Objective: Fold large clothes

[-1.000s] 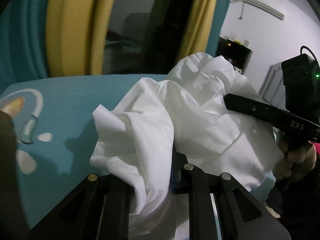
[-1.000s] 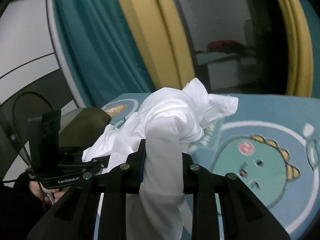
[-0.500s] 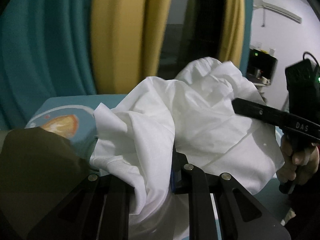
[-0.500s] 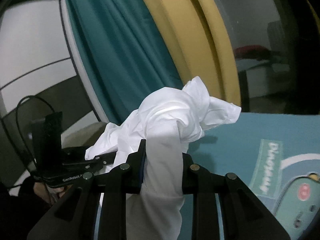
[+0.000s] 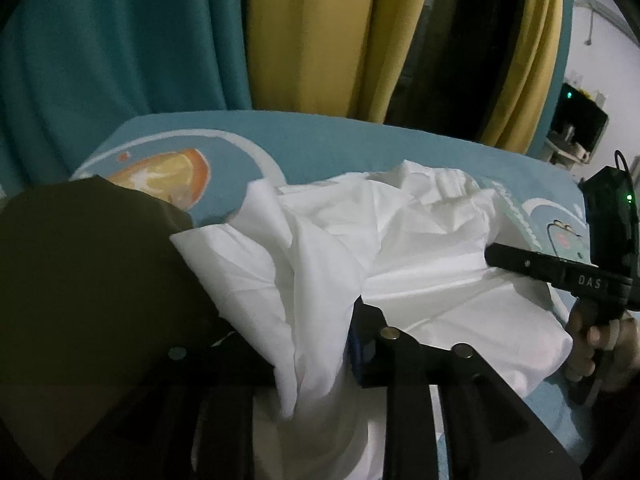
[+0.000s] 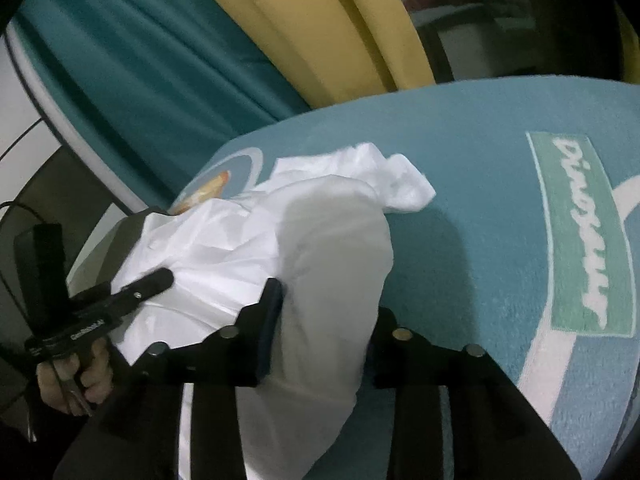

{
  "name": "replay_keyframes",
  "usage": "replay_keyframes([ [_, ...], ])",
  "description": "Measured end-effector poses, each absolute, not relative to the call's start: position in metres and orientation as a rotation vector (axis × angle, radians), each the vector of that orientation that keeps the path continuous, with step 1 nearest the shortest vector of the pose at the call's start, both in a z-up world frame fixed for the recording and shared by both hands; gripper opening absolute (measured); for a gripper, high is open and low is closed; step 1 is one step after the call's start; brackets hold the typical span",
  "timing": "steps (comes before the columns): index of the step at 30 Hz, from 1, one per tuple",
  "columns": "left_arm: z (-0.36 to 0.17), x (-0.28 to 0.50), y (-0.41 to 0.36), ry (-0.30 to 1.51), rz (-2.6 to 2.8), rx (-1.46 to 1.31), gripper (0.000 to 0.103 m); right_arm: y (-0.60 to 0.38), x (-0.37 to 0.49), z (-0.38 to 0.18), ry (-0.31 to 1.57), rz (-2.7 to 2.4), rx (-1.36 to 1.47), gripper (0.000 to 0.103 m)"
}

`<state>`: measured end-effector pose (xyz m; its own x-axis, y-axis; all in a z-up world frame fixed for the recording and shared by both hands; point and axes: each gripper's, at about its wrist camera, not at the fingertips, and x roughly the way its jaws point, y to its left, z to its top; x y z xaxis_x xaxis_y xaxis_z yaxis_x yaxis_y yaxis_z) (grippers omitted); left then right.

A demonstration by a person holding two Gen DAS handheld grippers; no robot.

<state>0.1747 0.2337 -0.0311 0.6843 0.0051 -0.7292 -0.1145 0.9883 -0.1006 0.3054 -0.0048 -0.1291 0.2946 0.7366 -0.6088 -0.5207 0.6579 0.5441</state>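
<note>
Left gripper (image 5: 316, 344) tilted downward, jaws opening, white cloth (image 5: 400, 248) bunched between its fingers, right gripper (image 6: 324, 320) tilted downward, jaws opening, cloth between its fingers too, a bare hand (image 6: 72, 376) around each handle

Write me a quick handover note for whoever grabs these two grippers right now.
Left gripper: jaws opening, bunched white cloth garment between them.
Right gripper: jaws opening, a thick fold of the same garment between them.
Garment: a crumpled heap on the teal dinosaur-print mat, one edge over a dark olive cloth on the left.
Done: no fold visible.
Left: spread it flat, then fold.
</note>
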Motion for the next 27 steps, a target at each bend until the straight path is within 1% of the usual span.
replay_keyframes([
  [2,-0.023,0.170,0.233,0.797,0.097,-0.118,0.033,-0.006,0.307,-0.129,0.960,0.840,0.267,0.043],
  [3,-0.019,0.169,0.234,0.789,0.106,-0.110,0.034,-0.008,0.307,-0.130,0.962,0.829,0.264,0.049],
  [5,-0.013,0.165,0.231,0.779,0.122,-0.092,0.040,-0.010,0.306,-0.129,0.961,0.815,0.256,0.053],
  [7,-0.014,0.167,0.234,0.791,0.153,-0.070,0.042,-0.015,0.304,-0.124,0.949,0.791,0.231,0.064],
  [9,-0.018,0.169,0.237,0.816,0.175,-0.067,0.045,-0.017,0.301,-0.120,0.937,0.768,0.211,0.067],
  [18,-0.003,0.145,0.237,0.795,0.249,-0.059,0.045,-0.028,0.272,-0.089,0.831,0.702,0.067,0.068],
  [22,-0.002,0.131,0.234,0.798,0.246,-0.083,0.046,-0.023,0.261,-0.089,0.839,0.749,0.047,0.068],
  [27,-0.020,0.126,0.228,0.853,0.252,-0.071,0.046,-0.016,0.256,-0.109,0.907,0.769,0.017,0.068],
])
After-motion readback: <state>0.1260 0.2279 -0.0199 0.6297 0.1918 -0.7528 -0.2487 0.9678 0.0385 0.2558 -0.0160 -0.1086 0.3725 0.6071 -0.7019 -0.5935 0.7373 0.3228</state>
